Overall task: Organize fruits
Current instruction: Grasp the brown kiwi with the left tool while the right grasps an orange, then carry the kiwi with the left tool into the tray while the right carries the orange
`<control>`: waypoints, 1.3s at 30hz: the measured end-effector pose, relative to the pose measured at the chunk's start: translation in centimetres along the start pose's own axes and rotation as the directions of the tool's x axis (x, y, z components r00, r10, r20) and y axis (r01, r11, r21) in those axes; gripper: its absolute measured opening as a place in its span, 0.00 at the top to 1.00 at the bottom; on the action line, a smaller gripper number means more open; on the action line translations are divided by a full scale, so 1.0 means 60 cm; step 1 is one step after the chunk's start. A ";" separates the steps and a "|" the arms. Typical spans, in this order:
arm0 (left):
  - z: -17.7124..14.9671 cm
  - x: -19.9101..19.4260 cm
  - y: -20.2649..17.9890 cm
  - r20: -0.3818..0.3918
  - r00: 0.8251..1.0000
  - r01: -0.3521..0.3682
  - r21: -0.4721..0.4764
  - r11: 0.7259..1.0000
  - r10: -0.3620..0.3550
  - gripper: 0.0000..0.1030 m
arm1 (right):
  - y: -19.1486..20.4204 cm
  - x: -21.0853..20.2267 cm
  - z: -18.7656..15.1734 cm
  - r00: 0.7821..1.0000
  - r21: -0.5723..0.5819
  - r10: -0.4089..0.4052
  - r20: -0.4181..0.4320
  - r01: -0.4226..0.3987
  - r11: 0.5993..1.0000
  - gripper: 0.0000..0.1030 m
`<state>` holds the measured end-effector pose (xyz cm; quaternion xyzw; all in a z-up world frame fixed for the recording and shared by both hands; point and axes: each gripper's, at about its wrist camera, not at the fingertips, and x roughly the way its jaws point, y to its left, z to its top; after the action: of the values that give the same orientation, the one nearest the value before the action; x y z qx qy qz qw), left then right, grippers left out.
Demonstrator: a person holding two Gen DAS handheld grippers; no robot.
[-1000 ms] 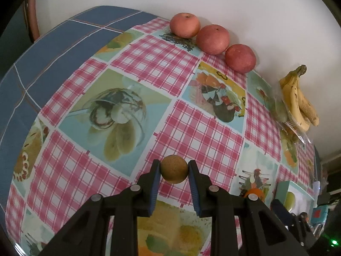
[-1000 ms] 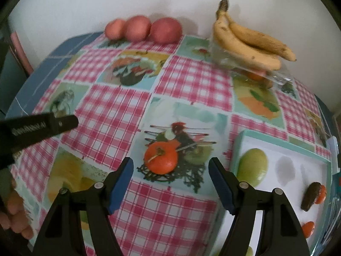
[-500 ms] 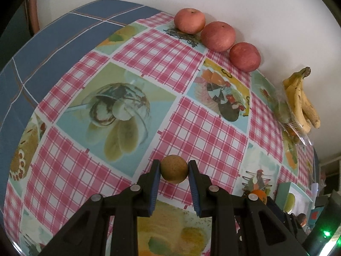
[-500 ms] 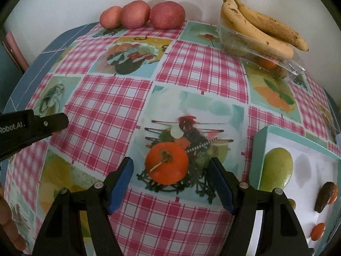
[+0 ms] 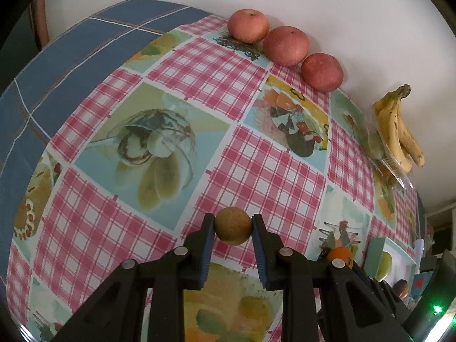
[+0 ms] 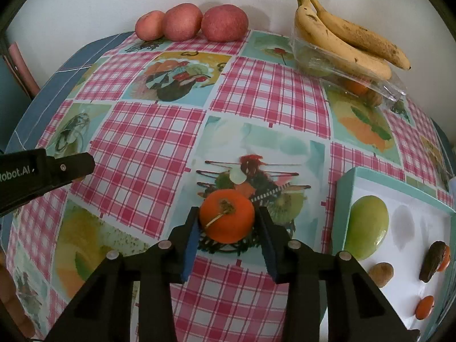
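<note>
While the left tool (image 5: 233, 230) clamps a brown ball (image 5: 233, 225), the right tool (image 6: 227, 228) is closing around an orange fruit (image 6: 227, 220).

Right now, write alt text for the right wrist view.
The right gripper is closing its jaws around an orange tangerine on a fruit-print checked tablecloth. A white tray with a green fruit sits right; three red apples and bananas line the wall.

Small brown round fruit (image 5: 232, 226) clamped in tongs; orange tangerine (image 6: 226, 216) – stem up – on tablecloth.
</note>
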<state>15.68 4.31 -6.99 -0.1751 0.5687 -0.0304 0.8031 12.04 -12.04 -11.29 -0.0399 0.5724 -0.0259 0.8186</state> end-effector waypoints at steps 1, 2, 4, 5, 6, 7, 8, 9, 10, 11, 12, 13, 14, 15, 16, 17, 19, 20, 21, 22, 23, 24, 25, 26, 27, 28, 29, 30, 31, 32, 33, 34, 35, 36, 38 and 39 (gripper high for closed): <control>0.000 -0.001 -0.001 -0.001 1.000 -0.001 0.004 1.000 0.001 0.73 | 0.000 0.000 0.000 1.000 0.000 0.000 0.000 0.000 1.000 0.61; 0.000 -0.002 -0.001 -0.001 1.000 0.000 0.006 1.000 0.000 0.73 | 0.000 0.000 0.001 1.000 0.001 0.000 0.000 0.000 1.000 0.62; 0.000 -0.005 -0.001 0.000 1.000 0.001 0.011 1.000 -0.001 0.73 | -0.001 0.000 0.001 1.000 0.002 0.001 -0.002 -0.001 1.000 0.63; 0.000 -0.007 -0.002 0.001 1.000 0.000 0.013 1.000 0.000 0.73 | -0.001 -0.001 0.000 1.000 0.003 0.001 -0.002 -0.001 1.000 0.63; 0.000 -0.009 -0.001 0.003 1.000 0.002 0.014 1.000 -0.002 0.73 | -0.001 -0.001 -0.001 1.000 0.003 0.001 -0.002 -0.001 1.000 0.64; 0.000 -0.012 -0.002 0.005 1.000 0.005 0.014 1.000 -0.005 0.73 | -0.001 -0.002 -0.002 1.000 0.004 0.001 -0.004 -0.001 1.000 0.64; 0.000 -0.014 -0.002 0.007 1.000 0.009 0.013 1.000 -0.009 0.73 | -0.001 -0.003 -0.002 1.000 0.004 0.000 -0.006 0.000 1.000 0.64; 0.000 -0.019 -0.004 0.012 1.000 0.015 0.016 1.000 -0.016 0.73 | -0.001 -0.003 -0.003 1.000 0.004 0.000 -0.007 0.000 1.000 0.64; 0.001 -0.023 -0.006 0.018 1.000 0.018 0.020 1.000 -0.018 0.73 | -0.002 -0.004 -0.003 1.000 0.007 0.002 -0.010 -0.002 1.000 0.64; 0.002 -0.027 -0.008 0.025 1.000 0.018 0.025 1.000 -0.019 0.73 | -0.004 -0.005 -0.004 1.000 0.012 0.005 -0.012 -0.005 1.000 0.64; 0.003 -0.034 -0.012 0.036 0.999 0.017 0.035 0.999 -0.018 0.73 | -0.005 -0.006 -0.004 1.000 0.018 0.010 -0.016 -0.009 1.000 0.65; 0.003 -0.039 -0.014 0.043 0.999 0.018 0.040 0.999 -0.020 0.73 | -0.007 -0.007 -0.005 1.000 0.027 0.016 -0.023 -0.015 1.000 0.65; 0.003 -0.045 -0.017 0.051 0.998 0.023 0.046 0.999 -0.025 0.73 | -0.009 -0.010 -0.005 0.999 0.037 0.022 -0.029 -0.021 0.999 0.65; 0.003 -0.051 -0.019 0.055 0.998 0.030 0.049 0.998 -0.033 0.73 | -0.011 -0.014 -0.005 0.999 0.050 0.028 -0.030 -0.026 0.998 0.65; 0.003 -0.055 -0.021 0.059 0.997 0.037 0.051 0.998 -0.040 0.73 | -0.014 -0.022 -0.004 0.999 0.060 0.034 -0.021 -0.033 0.998 0.65; 0.003 -0.060 -0.022 0.065 0.997 0.044 0.052 0.998 -0.047 0.73 | -0.016 -0.031 -0.002 0.999 0.066 0.038 -0.011 -0.037 0.997 0.65; 0.004 -0.074 -0.025 0.081 0.995 0.050 0.055 0.997 -0.055 0.73 | -0.023 -0.053 0.002 0.999 0.079 0.049 0.014 -0.050 0.996 0.65; 0.003 -0.080 -0.027 0.090 0.994 0.051 0.058 0.997 -0.056 0.73 | -0.026 -0.063 0.004 0.998 0.085 0.055 0.023 -0.057 0.995 0.65; 0.003 -0.089 -0.028 0.102 0.993 0.053 0.062 0.997 -0.059 0.73 | -0.030 -0.077 0.006 0.998 0.095 0.061 0.036 -0.064 0.993 0.65; 0.003 -0.095 -0.030 0.110 0.992 0.055 0.064 0.996 -0.062 0.73 | -0.034 -0.087 0.007 0.997 0.102 0.063 0.045 -0.067 0.992 0.65; 0.002 -0.104 -0.032 0.120 0.990 0.060 0.067 0.996 -0.068 0.73 | -0.037 -0.096 0.008 0.996 0.110 0.065 0.053 -0.071 0.991 0.65; 0.001 -0.111 -0.034 0.127 0.989 0.066 0.069 0.995 -0.074 0.73 | -0.042 -0.107 0.008 0.996 0.120 0.070 0.062 -0.077 0.990 0.65; -0.001 -0.116 -0.036 0.132 0.988 0.072 0.070 0.995 -0.081 0.73 | -0.049 -0.118 0.008 0.995 0.133 0.076 0.071 -0.085 0.987 0.65; -0.003 -0.122 -0.038 0.135 0.987 0.081 0.073 0.994 -0.090 0.73 | -0.052 -0.126 0.009 0.994 0.140 0.081 0.077 -0.091 0.986 0.65; -0.006 -0.129 -0.043 0.138 0.985 0.096 0.078 0.992 -0.106 0.73 | -0.057 -0.134 0.008 0.993 0.147 0.083 0.083 -0.095 0.985 0.65; -0.009 -0.133 -0.047 0.139 0.984 0.104 0.083 0.991 -0.115 0.73 | -0.062 -0.143 0.005 0.993 0.152 0.081 0.089 -0.094 0.984 0.65; -0.011 -0.136 -0.052 0.138 0.983 0.110 0.089 0.990 -0.122 0.73 | -0.067 -0.150 0.004 0.993 0.155 0.077 0.093 -0.091 0.984 0.65; -0.016 -0.140 -0.059 0.139 0.982 0.118 0.099 0.988 -0.131 0.73 | -0.073 -0.157 0.001 0.993 0.159 0.068 0.096 -0.083 0.984 0.65; -0.019 -0.142 -0.064 0.139 0.981 0.121 0.107 0.987 -0.135 0.73 | -0.077 -0.161 -0.001 0.993 0.160 0.063 0.097 -0.078 0.984 0.65; -0.022 -0.145 -0.069 0.138 0.981 0.123 0.116 0.986 -0.139 0.73 | -0.082 -0.164 -0.002 0.993 0.163 0.060 0.099 -0.076 0.984 0.65; -0.027 -0.148 -0.079 0.138 0.980 0.128 0.130 0.983 -0.145 0.73 | -0.091 -0.173 -0.008 0.993 0.171 0.059 0.102 -0.076 0.982 0.65; -0.032 -0.152 -0.086 0.138 0.979 0.131 0.142 0.981 -0.151 0.73 | -0.096 -0.178 -0.011 0.993 0.178 0.058 0.104 -0.076 0.981 0.65; -0.038 -0.154 -0.097 0.136 0.978 0.137 0.159 0.978 -0.159 0.73 | -0.103 -0.184 -0.015 0.993 0.185 0.057 0.107 -0.077 0.980 0.65; -0.045 -0.155 -0.108 0.133 0.977 0.142 0.176 0.974 -0.166 0.73 | -0.108 -0.187 -0.018 0.992 0.189 0.056 0.110 -0.077 0.979 0.65; -0.058 -0.156 -0.131 0.118 0.976 0.154 0.214 0.965 -0.182 0.73 | -0.126 -0.198 -0.024 0.992 0.208 0.045 0.118 -0.069 0.976 0.65; -0.065 -0.155 -0.142 0.108 0.976 0.161 0.231 0.959 -0.190 0.73 | -0.138 -0.204 -0.029 0.992 0.221 0.034 0.121 -0.061 0.973 0.65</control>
<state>10.12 -2.34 2.97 -0.1361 0.4906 -0.1533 0.8469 6.24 -19.29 0.37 0.0652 0.5178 -0.0684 0.8503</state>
